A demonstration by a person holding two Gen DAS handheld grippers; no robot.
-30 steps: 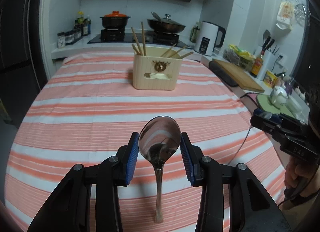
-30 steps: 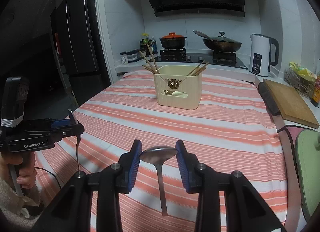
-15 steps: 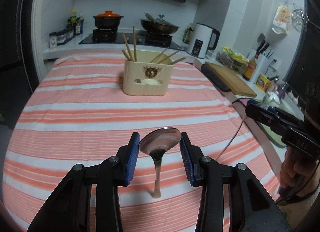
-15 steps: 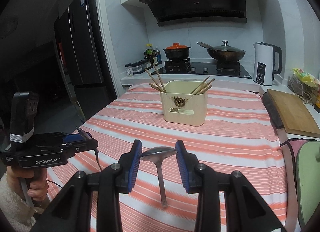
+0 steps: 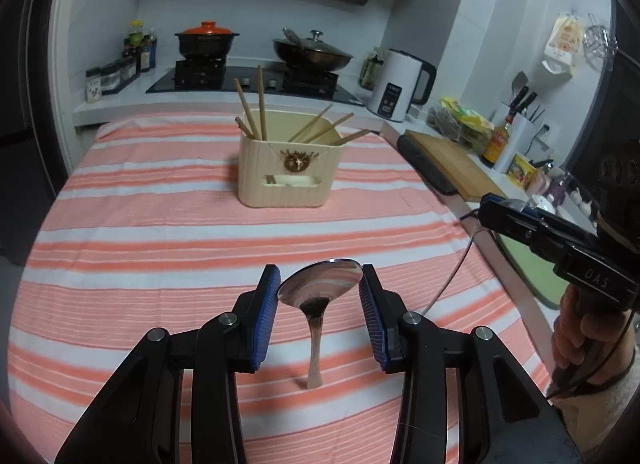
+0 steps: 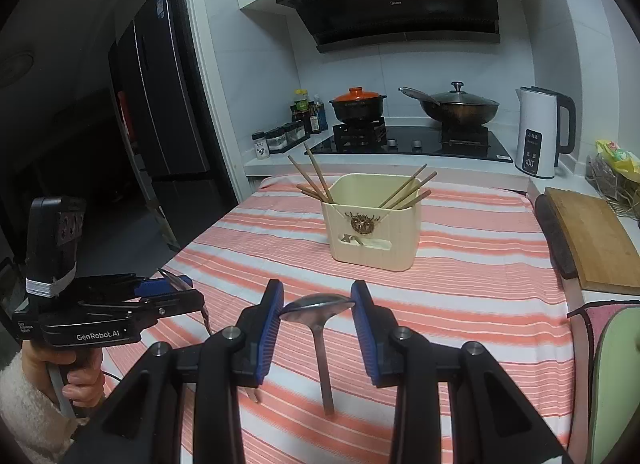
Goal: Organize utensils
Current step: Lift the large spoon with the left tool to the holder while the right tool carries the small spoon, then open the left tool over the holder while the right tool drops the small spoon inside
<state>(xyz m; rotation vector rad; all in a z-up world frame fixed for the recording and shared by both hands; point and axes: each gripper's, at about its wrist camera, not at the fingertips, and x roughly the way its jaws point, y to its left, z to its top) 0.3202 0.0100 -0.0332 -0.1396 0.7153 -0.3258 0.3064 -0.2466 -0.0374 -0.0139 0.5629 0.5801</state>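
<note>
Each gripper, left gripper and right gripper, clamps a steel spoon; next, carry both to the cream utensil caddy at 12 o'clock.

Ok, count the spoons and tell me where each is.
2. The first spoon is in the left gripper, the second spoon in the right gripper, each clamped by its bowl. More may hide inside the cream holder.

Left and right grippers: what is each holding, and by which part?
Each holds a metal spoon by the bowl, handle hanging down: the left gripper its spoon, the right gripper its own spoon.
</note>
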